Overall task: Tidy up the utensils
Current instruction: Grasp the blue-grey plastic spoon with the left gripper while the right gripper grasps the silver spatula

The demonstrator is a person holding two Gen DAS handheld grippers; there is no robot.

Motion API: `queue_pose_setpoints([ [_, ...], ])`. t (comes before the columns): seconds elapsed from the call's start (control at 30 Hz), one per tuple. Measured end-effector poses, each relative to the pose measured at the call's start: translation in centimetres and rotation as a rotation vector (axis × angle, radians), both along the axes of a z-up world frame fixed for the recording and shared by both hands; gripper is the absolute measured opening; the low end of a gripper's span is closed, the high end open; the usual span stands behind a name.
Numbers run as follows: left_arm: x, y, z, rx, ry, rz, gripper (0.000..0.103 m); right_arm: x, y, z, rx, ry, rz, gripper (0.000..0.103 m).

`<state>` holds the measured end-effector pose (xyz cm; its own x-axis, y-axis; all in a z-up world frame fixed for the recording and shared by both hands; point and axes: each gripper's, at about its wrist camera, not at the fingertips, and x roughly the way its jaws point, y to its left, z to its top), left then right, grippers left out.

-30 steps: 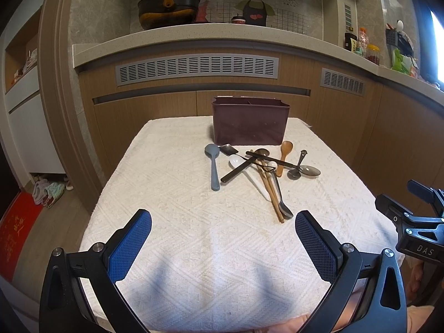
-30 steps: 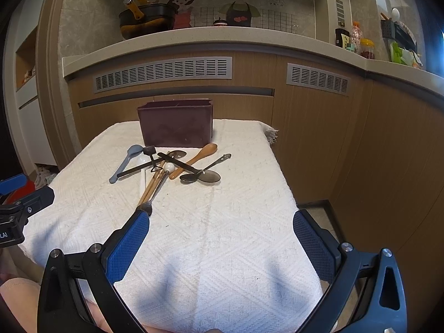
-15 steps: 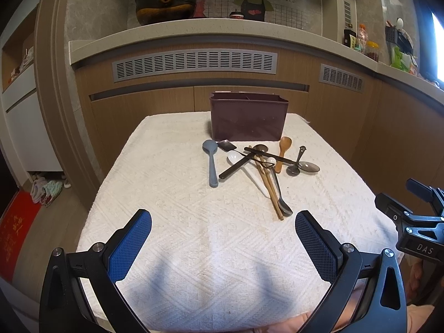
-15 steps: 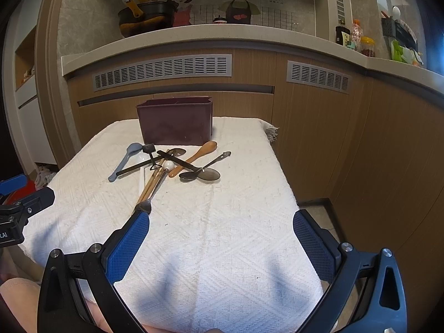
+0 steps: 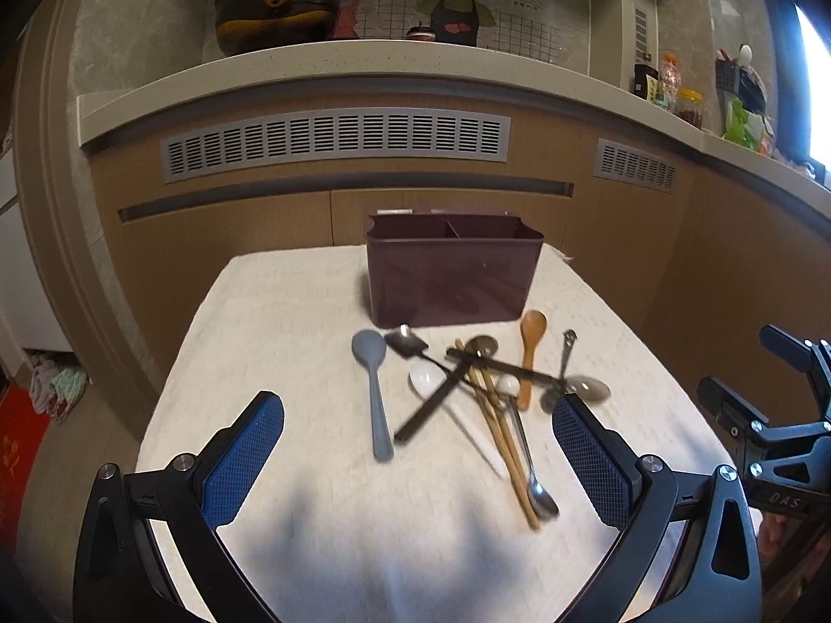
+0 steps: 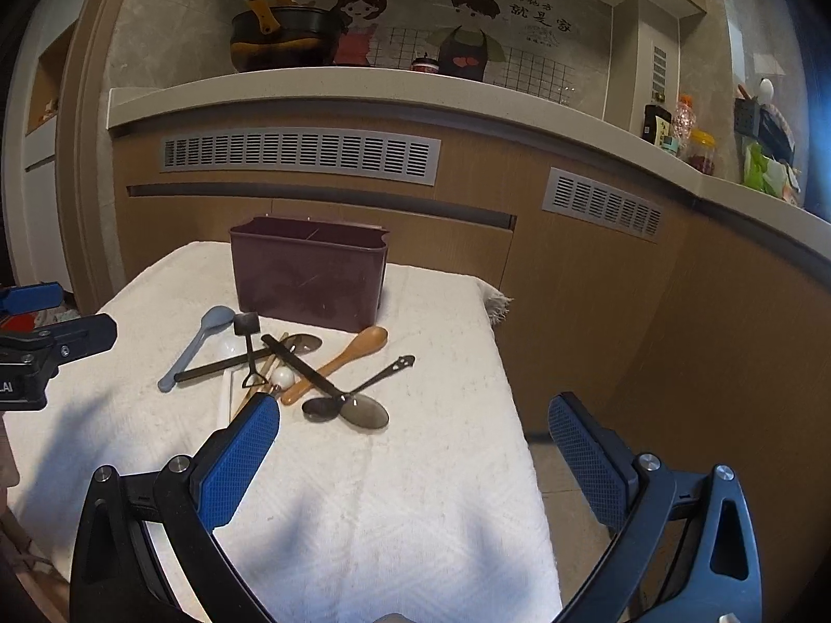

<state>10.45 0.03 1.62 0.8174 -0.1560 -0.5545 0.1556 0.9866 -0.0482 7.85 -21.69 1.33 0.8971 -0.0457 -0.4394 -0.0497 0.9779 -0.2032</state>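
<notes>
The utensils [image 5: 467, 394] lie crossed in a heap mid-tabletop, just in front of the maroon caddy [image 5: 452, 275] by the far edge. The left gripper [image 5: 418, 459] and right gripper [image 6: 413, 462] hover with jaws apart, empty, over the white tablecloth [image 5: 291, 322].

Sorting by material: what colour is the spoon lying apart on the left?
Grey-blue spoon, clearest in the left wrist view.

Wood-panel cabinets [image 5: 259, 239] with grey vent grilles [image 5: 335, 141] under a curved pale countertop [image 5: 332, 65], cartoon wall mural [image 6: 467, 26] above, bright window [image 5: 813, 98] at right.
</notes>
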Motion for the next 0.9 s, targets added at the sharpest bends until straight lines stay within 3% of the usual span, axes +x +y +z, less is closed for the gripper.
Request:
queue_pose_setpoints([
  [0.13, 3.5, 0.8, -0.7, -0.011, 0.046, -0.003, 0.102, 3.1, 0.6, -0.1, -0.032, 0.020, 0.028, 0.103],
  [0.27, 6.6, 2.0, -1.7, -0.032, 0.098, 0.017, 0.099, 6.6, 0.0, -0.9, 0.043, 0.095, 0.071, 0.103],
  [0.4, 8.4, 3.4, -2.9, -0.075, 0.146, 0.018, 0.079, 8.7, -0.4, -2.1, 0.106, 0.159, 0.120, 0.103],
  [0.67, 11.1, 3.2, -5.6, -0.083, 0.255, -0.075, 0.047, 10.3, 0.1, -3.3, 0.050, 0.174, 0.098, 0.103],
  [0.8, 14.3, 3.0, -6.3, -0.037, 0.305, -0.046, 0.047, 10.3, 0.4, -3.8, 0.034, 0.203, 0.101, 0.100],
  [0.9, 17.4, 2.8, -7.3, -0.020, 0.401, -0.034, 0.047, 10.0, 0.6, -4.0, 0.022, 0.206, 0.107, 0.100],
])
